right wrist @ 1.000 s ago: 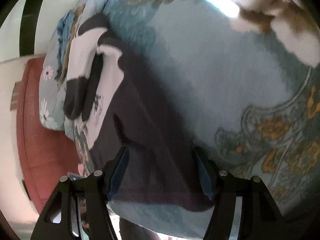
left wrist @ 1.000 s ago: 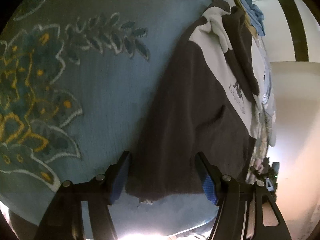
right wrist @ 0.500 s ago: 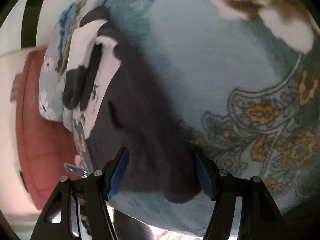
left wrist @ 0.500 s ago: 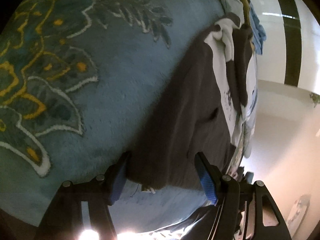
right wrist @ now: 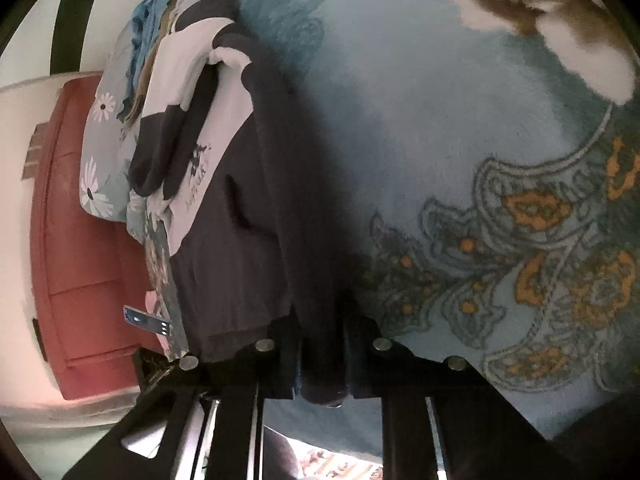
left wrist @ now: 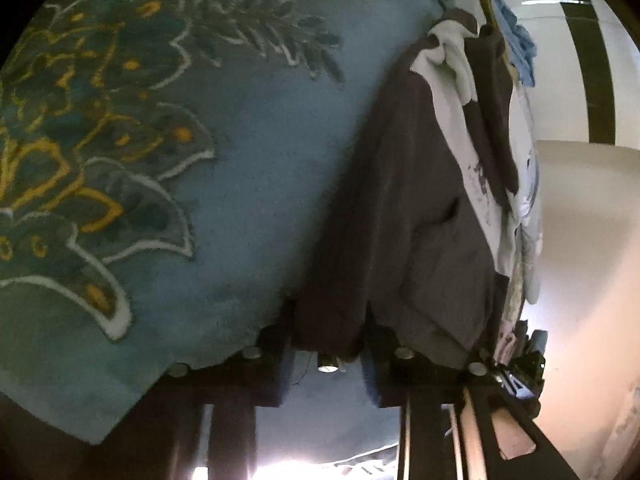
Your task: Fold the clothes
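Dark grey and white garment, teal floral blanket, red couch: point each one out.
Dark grey and white garment point(left wrist: 400, 208): left wrist view, dark body panel.
Teal floral blanket point(left wrist: 260, 152): left wrist view, plain blue area.
Red couch point(right wrist: 88, 280): right wrist view, seat cushion.

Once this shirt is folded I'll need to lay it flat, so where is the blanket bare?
Bare room: the plain blue blanket between the dark shirt and the yellow-flower pattern, also in the right wrist view. Crowded: the far edge beyond the shirt, where the heap of clothes lies.
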### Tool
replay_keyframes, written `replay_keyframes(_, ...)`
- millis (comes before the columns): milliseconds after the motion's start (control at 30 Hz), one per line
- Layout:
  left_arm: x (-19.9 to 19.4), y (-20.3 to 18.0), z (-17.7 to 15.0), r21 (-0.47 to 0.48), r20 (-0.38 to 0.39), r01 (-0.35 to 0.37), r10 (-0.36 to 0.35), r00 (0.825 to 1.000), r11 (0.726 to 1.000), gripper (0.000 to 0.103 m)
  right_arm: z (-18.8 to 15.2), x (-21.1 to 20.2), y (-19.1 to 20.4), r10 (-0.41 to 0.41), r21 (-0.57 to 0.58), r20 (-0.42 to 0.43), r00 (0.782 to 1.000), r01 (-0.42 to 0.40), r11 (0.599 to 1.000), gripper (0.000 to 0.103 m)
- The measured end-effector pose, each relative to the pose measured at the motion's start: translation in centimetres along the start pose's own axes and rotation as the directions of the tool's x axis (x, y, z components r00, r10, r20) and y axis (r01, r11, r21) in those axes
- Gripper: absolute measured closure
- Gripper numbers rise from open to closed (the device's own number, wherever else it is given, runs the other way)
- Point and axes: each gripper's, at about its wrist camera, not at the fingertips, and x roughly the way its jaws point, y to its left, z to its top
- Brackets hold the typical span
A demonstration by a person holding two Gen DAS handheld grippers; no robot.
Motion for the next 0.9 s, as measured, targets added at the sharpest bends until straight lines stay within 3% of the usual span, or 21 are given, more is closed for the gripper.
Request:
replay_keyframes(200, -2.0, -2.7, -1.4, 0.088, 0.048, -0.04, 0.036, 0.998, 0.995, 0.082, -0.8, -1.6, 1.0, -0.038, -0.062, -0.005, 0.999, 0.037, 0.997, 0.092)
replay_keyframes(433, -4.3, -3.3, -2.7, 0.13, 0.035, -0.072, 0.068, 0.997, 0.989, 0.083, -2.3, -3.5, 1.3, -0.02, -0.108, -0.064, 0.998, 0.013, 0.994, 0.093)
replay_keyframes(533, -5.4, -3.6, -1.7, 0.102, 0.033, 0.013, -0.017, 0.999, 0.995, 0.083, -1.6, -4.9, 1.2, 0.092, -0.073, -0.051, 0.994, -0.096, 0.993, 0.093)
replay_keyframes(633, -7.5, -4.0, 0.4, 0.066, 0.056, 0.14, -0.144, 0.988, 0.988, 0.083, 0.0, -7.0, 1.2, 0.223, -0.036, -0.003, 0.975, -0.222, 0.974, 0.093)
replay_keyframes(800, -9.7, -6.7, 5.7, 0.005, 0.099, 0.329, -0.328, 0.939, 0.944, 0.083, 3.8, -9.4, 3.2, 0.367, -0.011, 0.072, 0.927, -0.368, 0.93, 0.093)
replay_keyframes(900, -10.3, -9.4, 9.1, -0.003, 0.124, 0.383, -0.379, 0.917, 0.924, 0.082, 6.2, -10.0, 6.0, 0.41, -0.029, 0.099, 0.907, -0.409, 0.912, 0.093)
